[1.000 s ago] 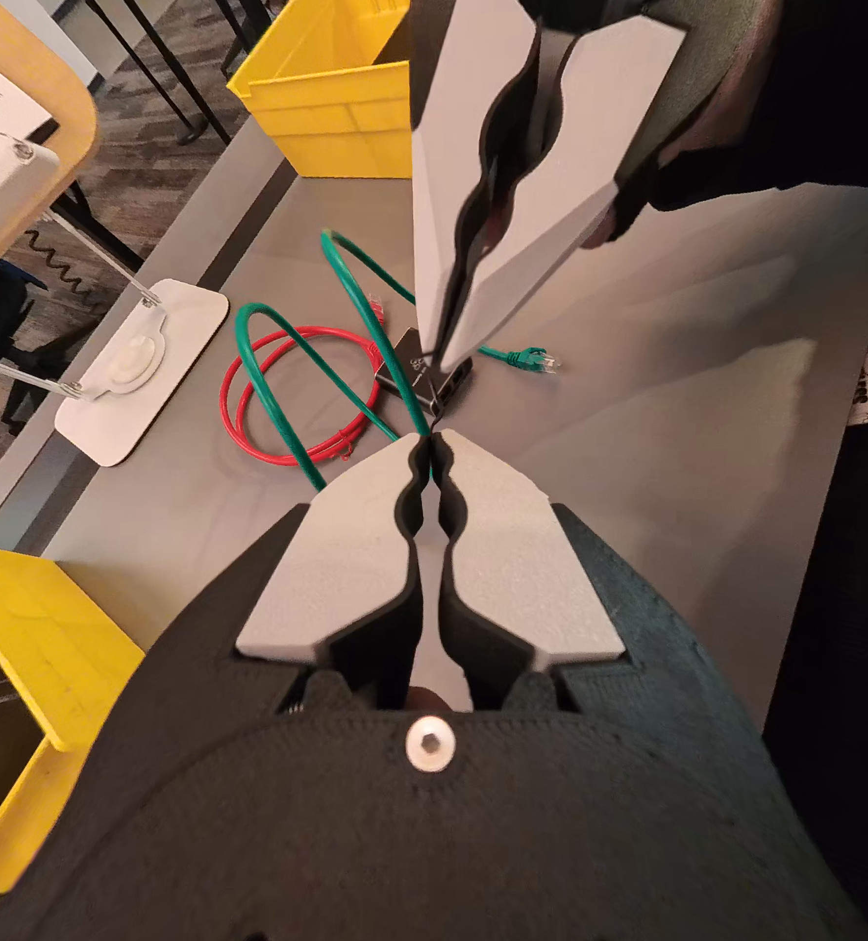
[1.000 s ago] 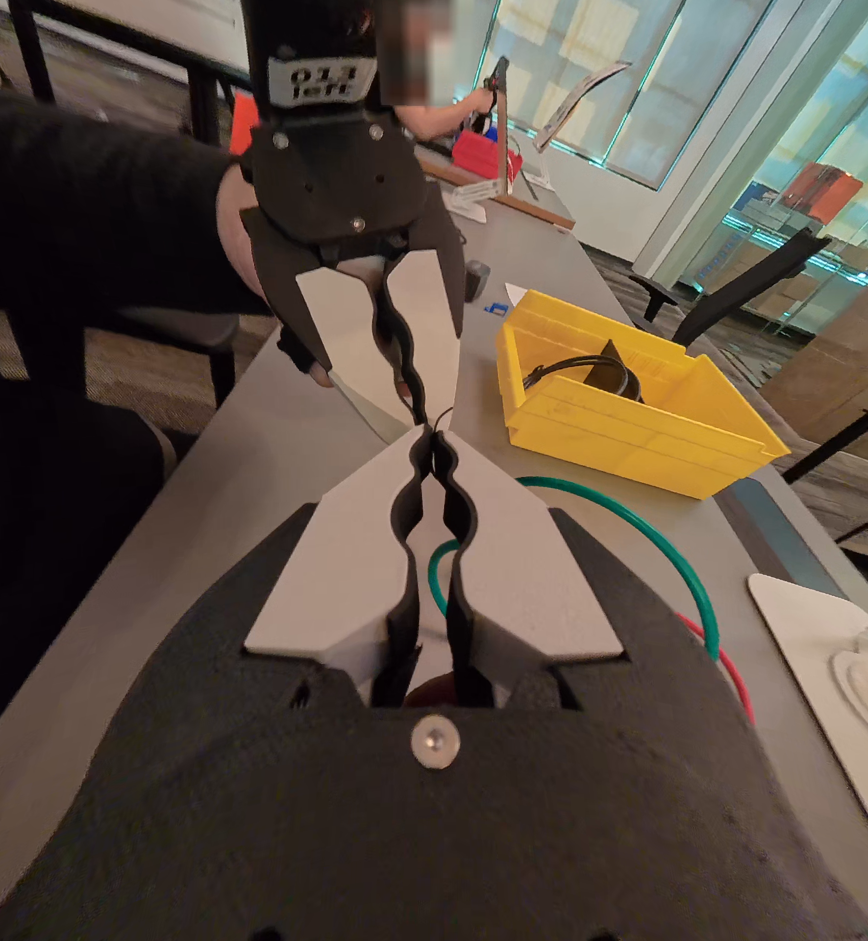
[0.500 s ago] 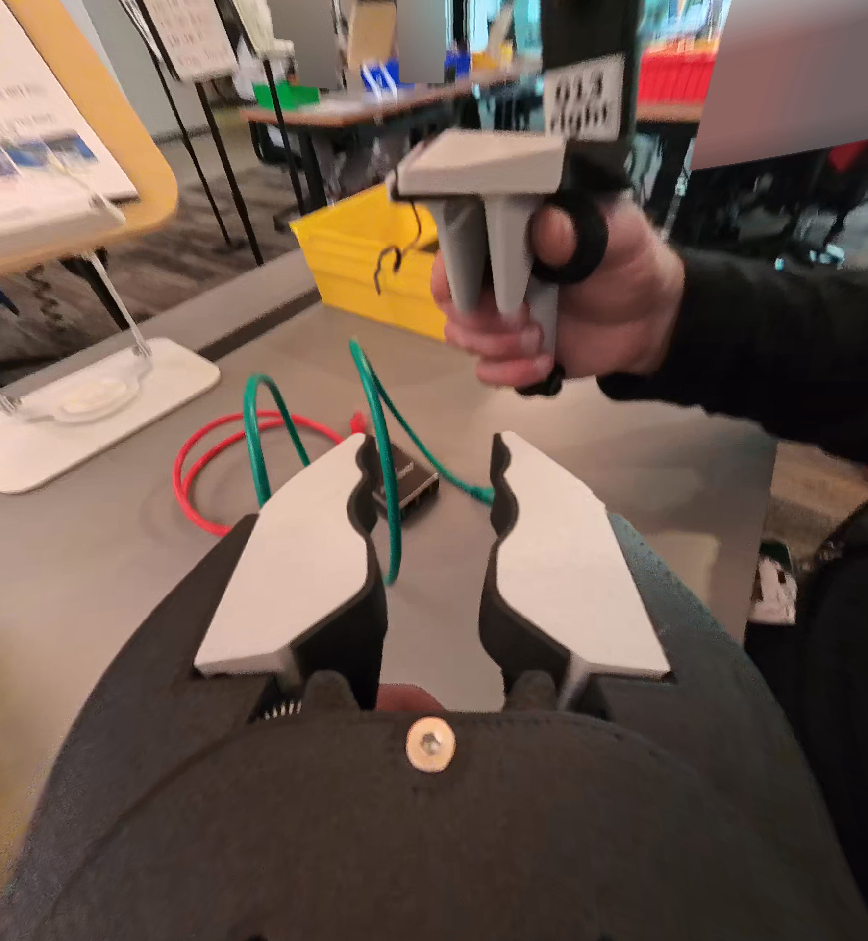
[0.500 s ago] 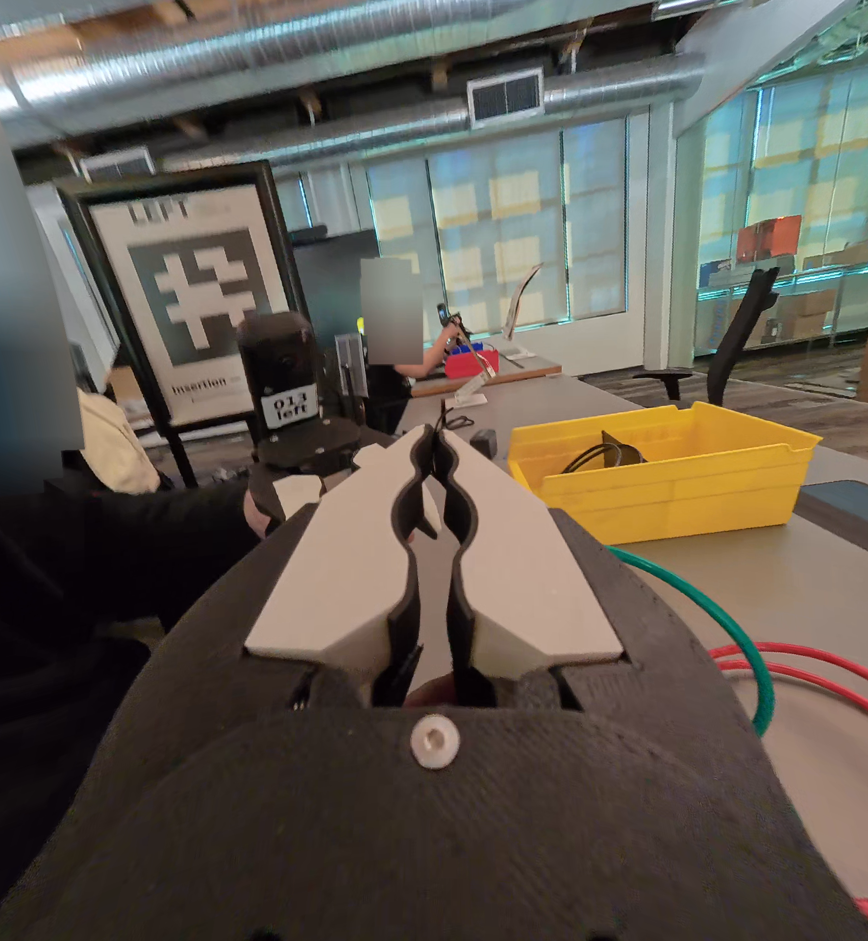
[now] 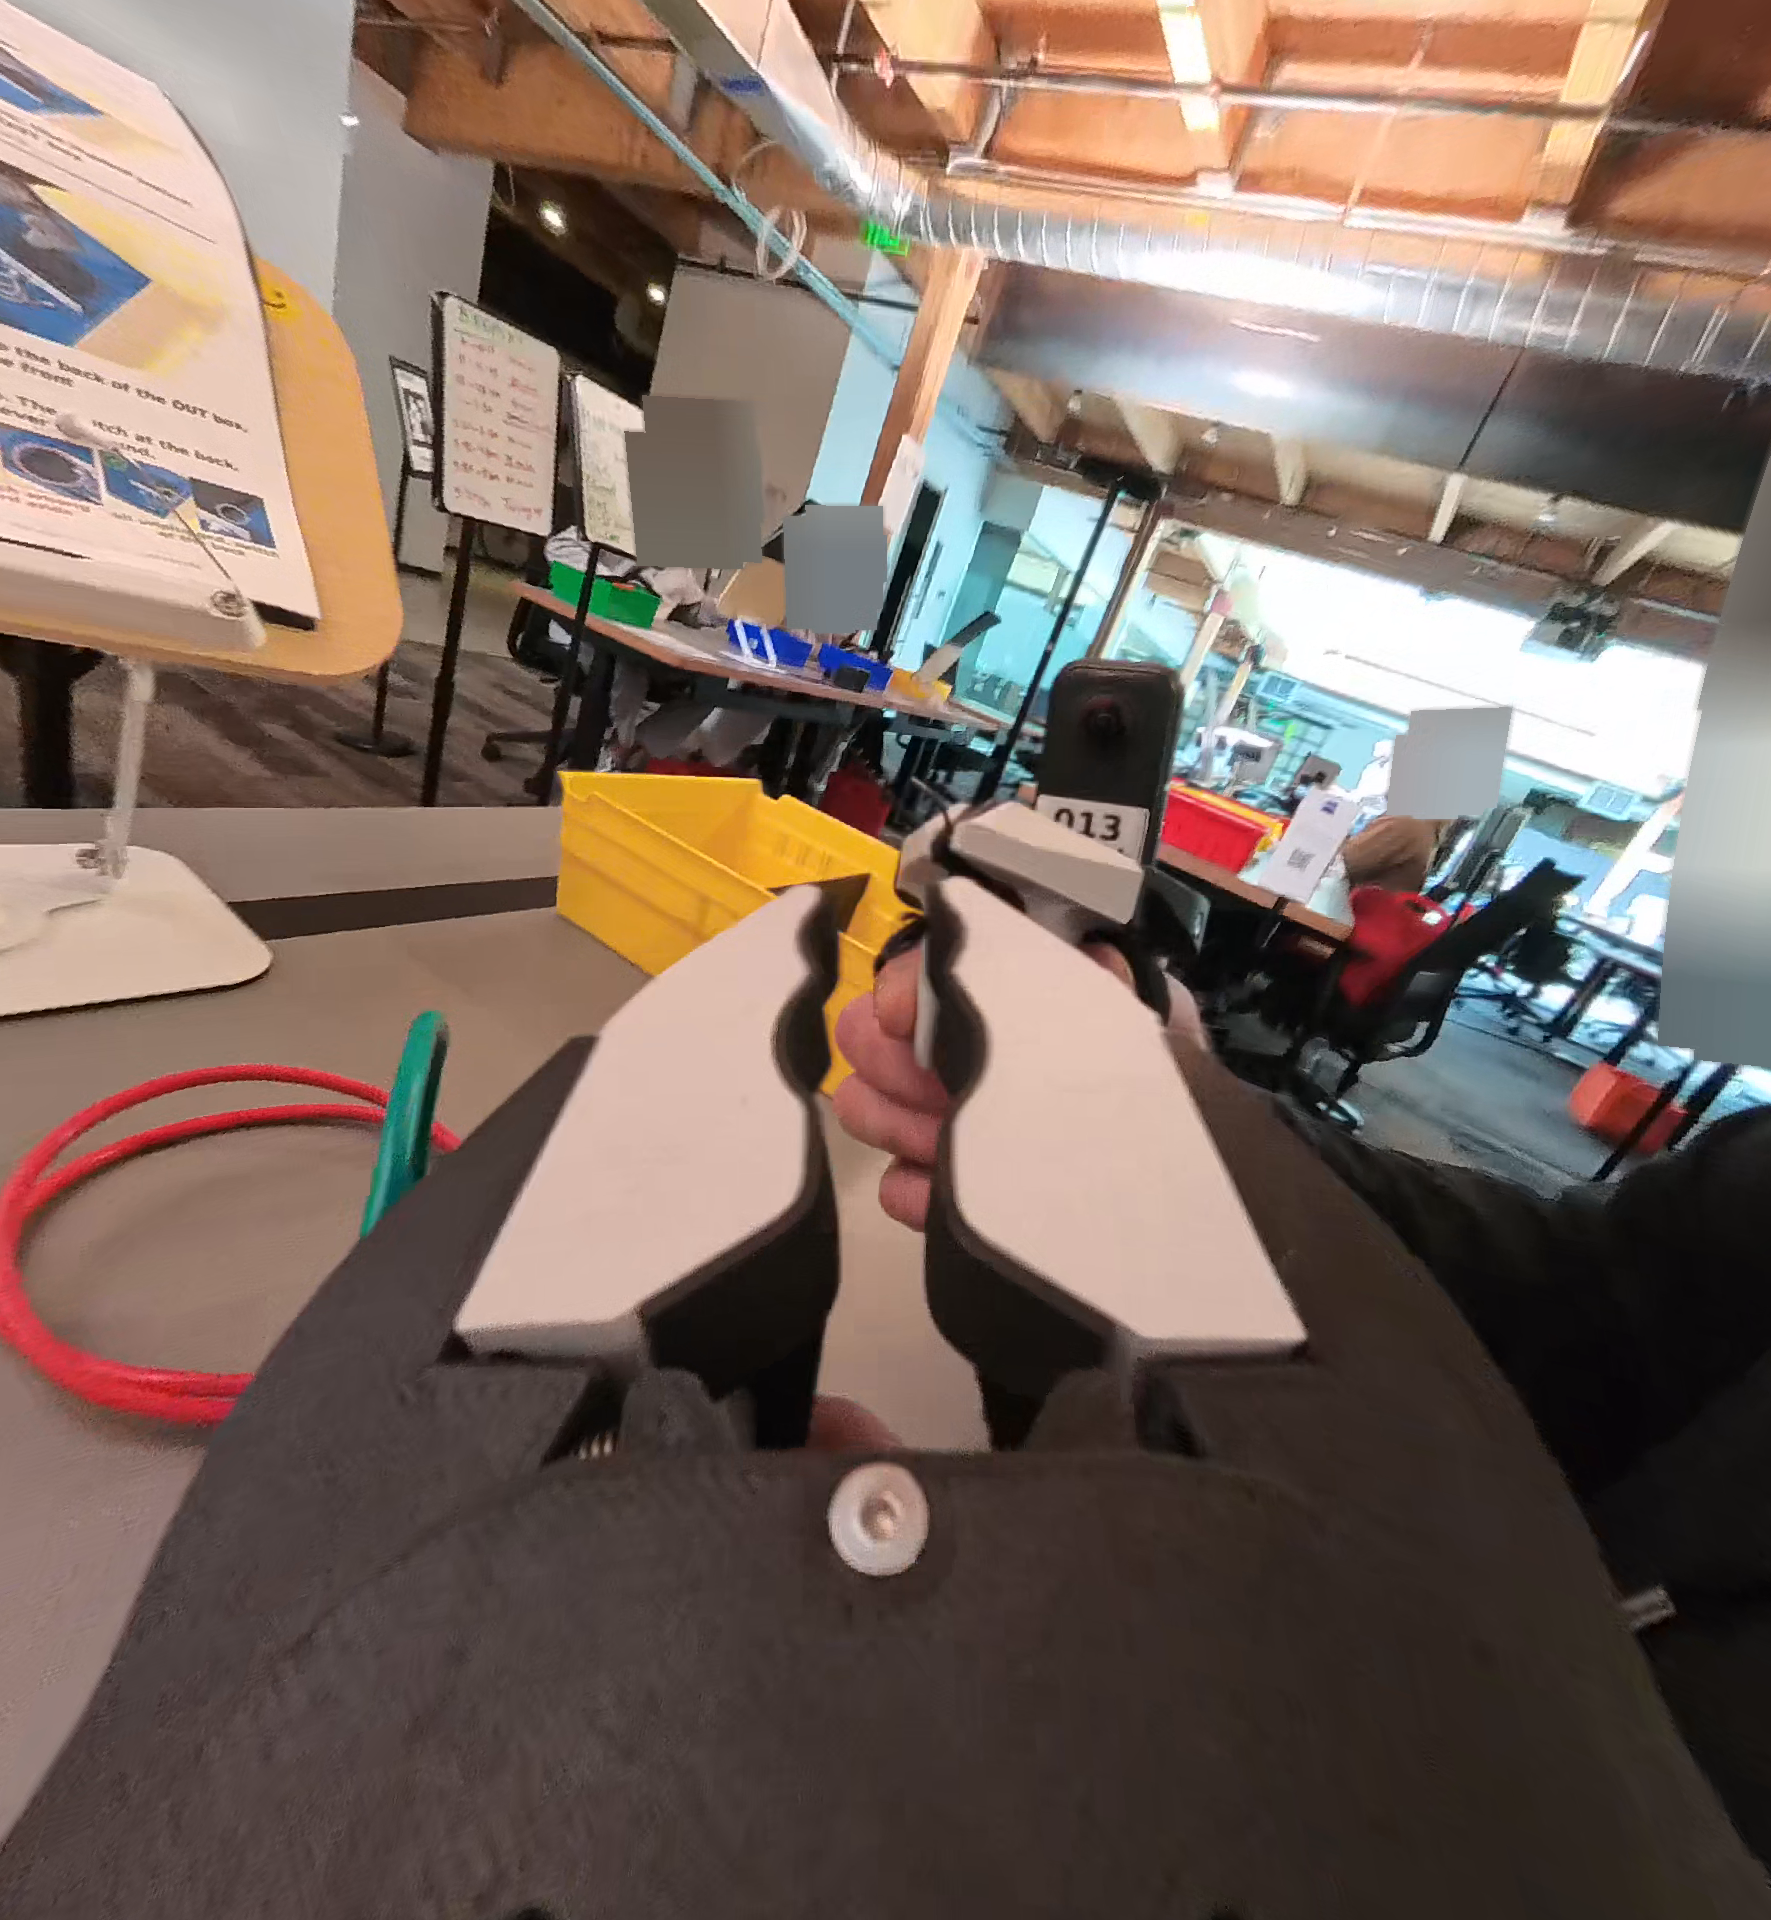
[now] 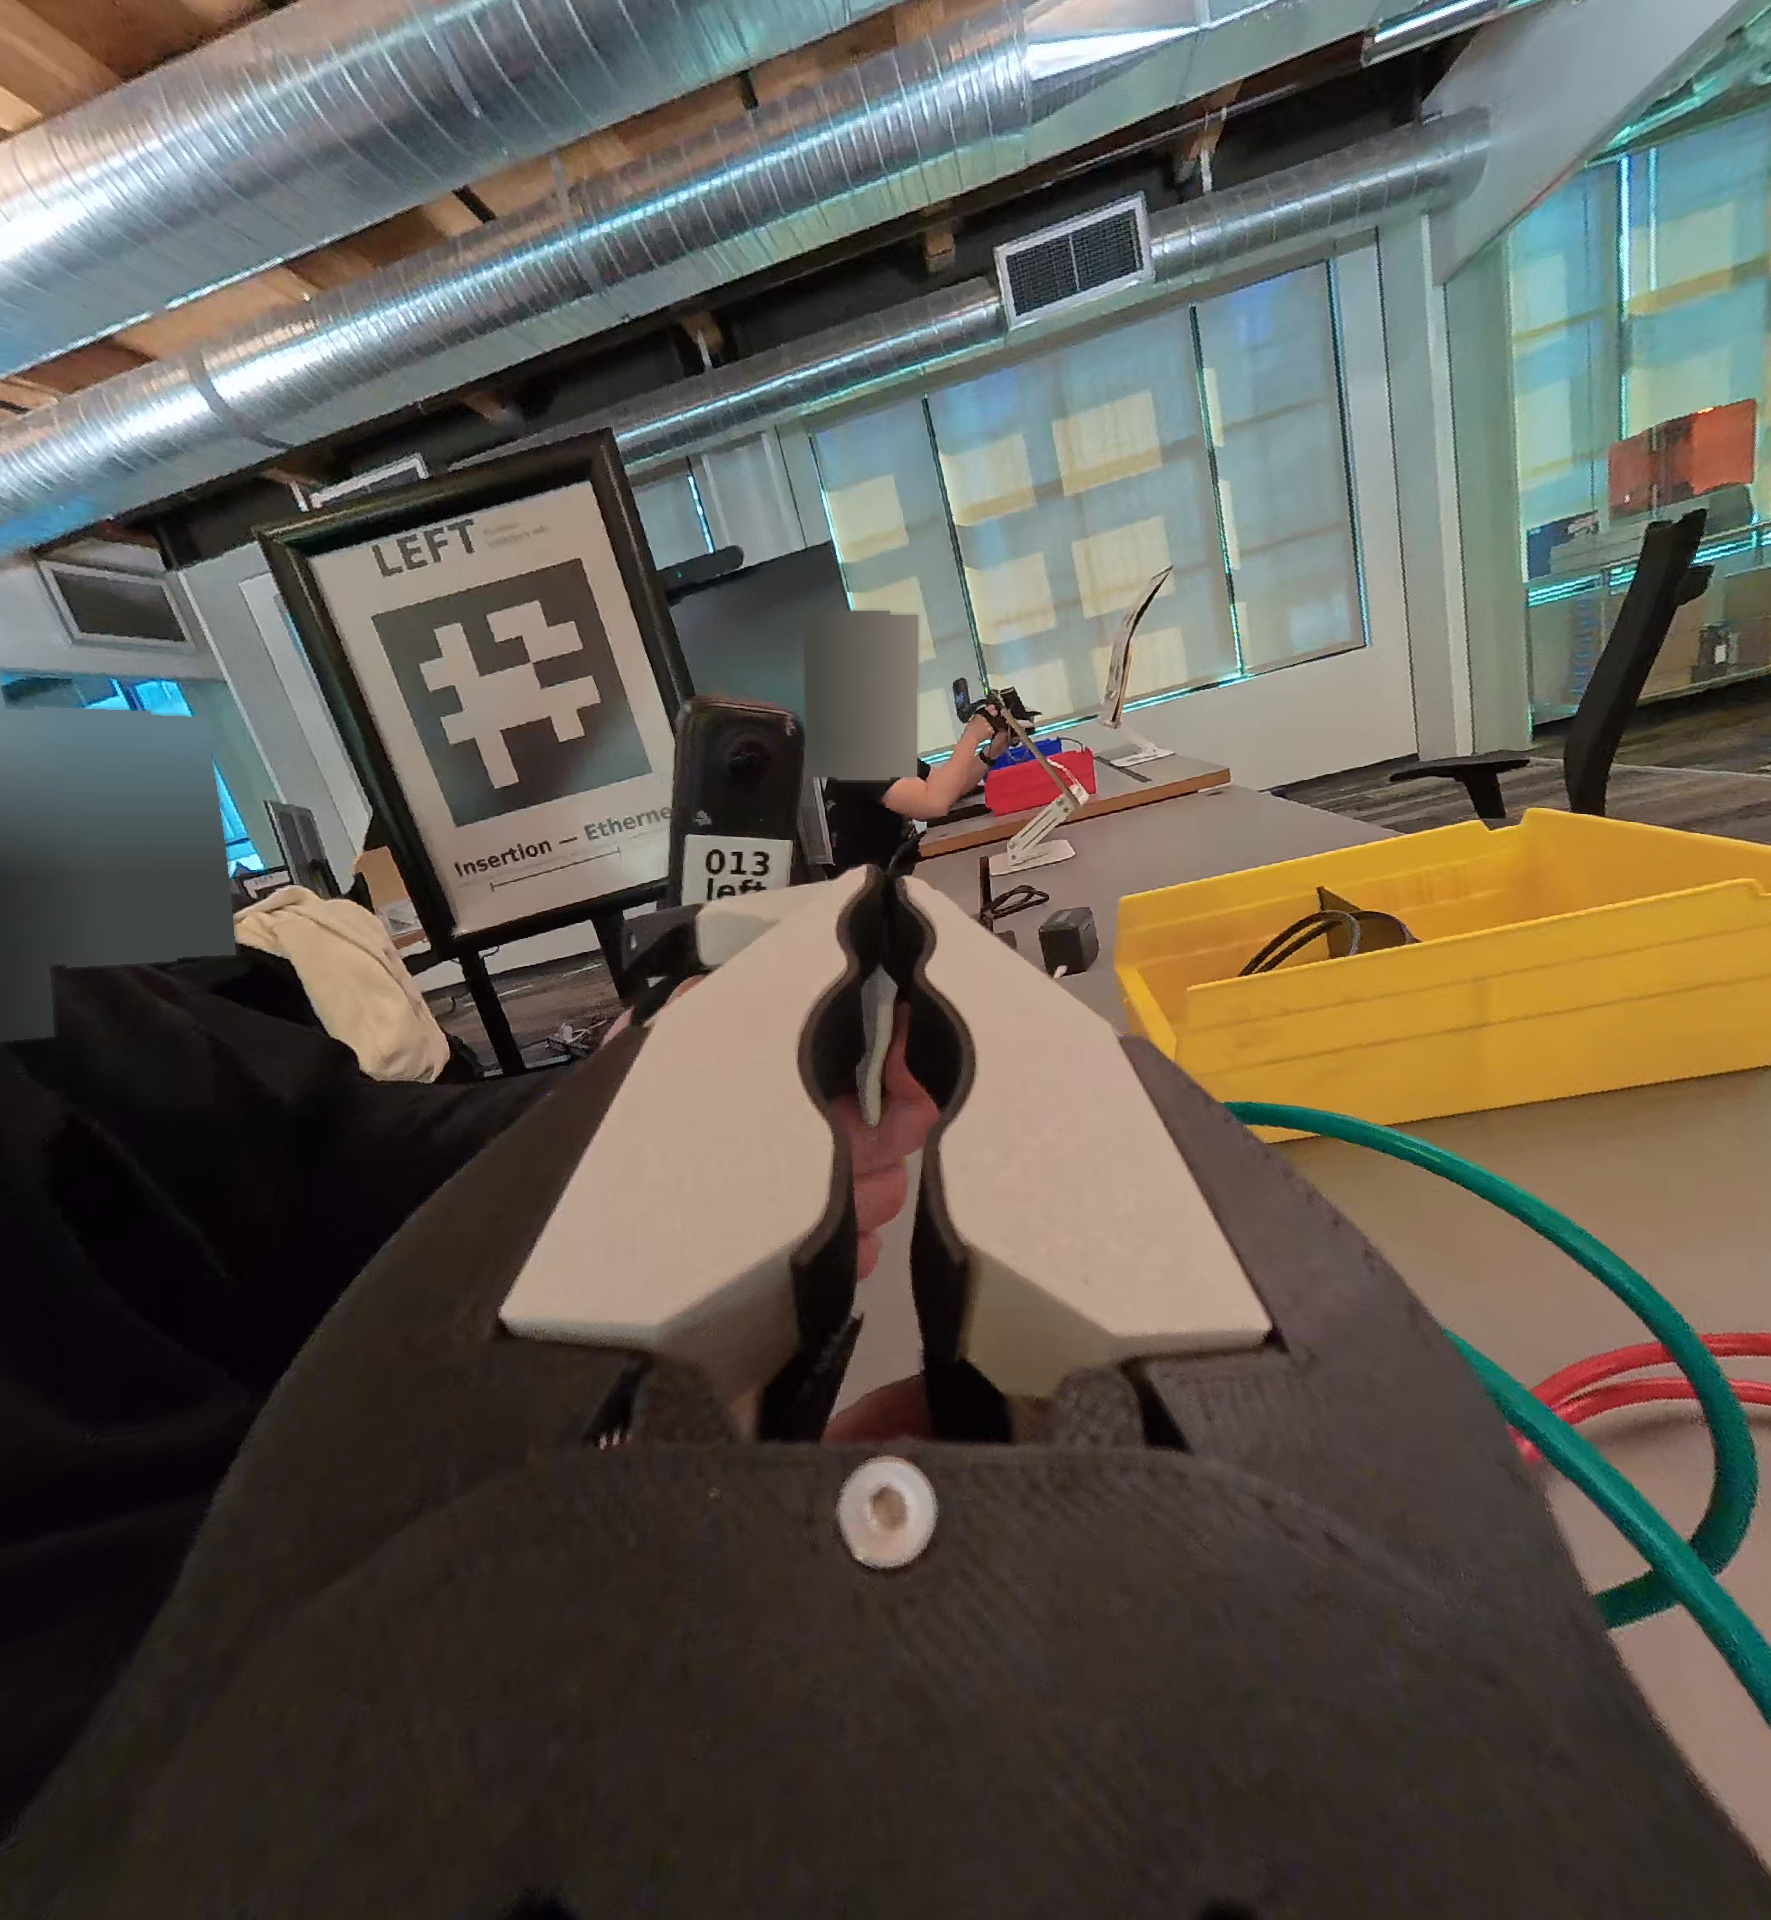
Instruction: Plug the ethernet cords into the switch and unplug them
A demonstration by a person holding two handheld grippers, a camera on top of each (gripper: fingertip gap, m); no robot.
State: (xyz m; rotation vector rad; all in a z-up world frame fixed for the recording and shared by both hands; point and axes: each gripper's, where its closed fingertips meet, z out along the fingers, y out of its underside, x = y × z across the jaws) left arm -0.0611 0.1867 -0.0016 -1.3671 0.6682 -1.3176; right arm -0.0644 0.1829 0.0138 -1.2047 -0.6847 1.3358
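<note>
Both grippers are held up above the grey table and face each other. My left gripper is empty, its jaws a narrow gap apart. My right gripper is shut on nothing, tips touching; it also shows end-on in the left wrist view, held by a hand. A green ethernet cord arches over the table beside a coiled red cord. Both cords show low left in the left wrist view, green and red. The switch is out of view.
A yellow bin holding black cable stands on the table's far side; it shows behind my fingers in the left wrist view. A white document-stand base sits at the left. Other desks, chairs and people are farther back. My two grippers' fingertips are within a few centimetres of each other.
Both grippers have tilted up from the table to level. The left jaws let go of the green cord, opened wide, then narrowed. The switch has dropped out of view. The right gripper stays shut.
</note>
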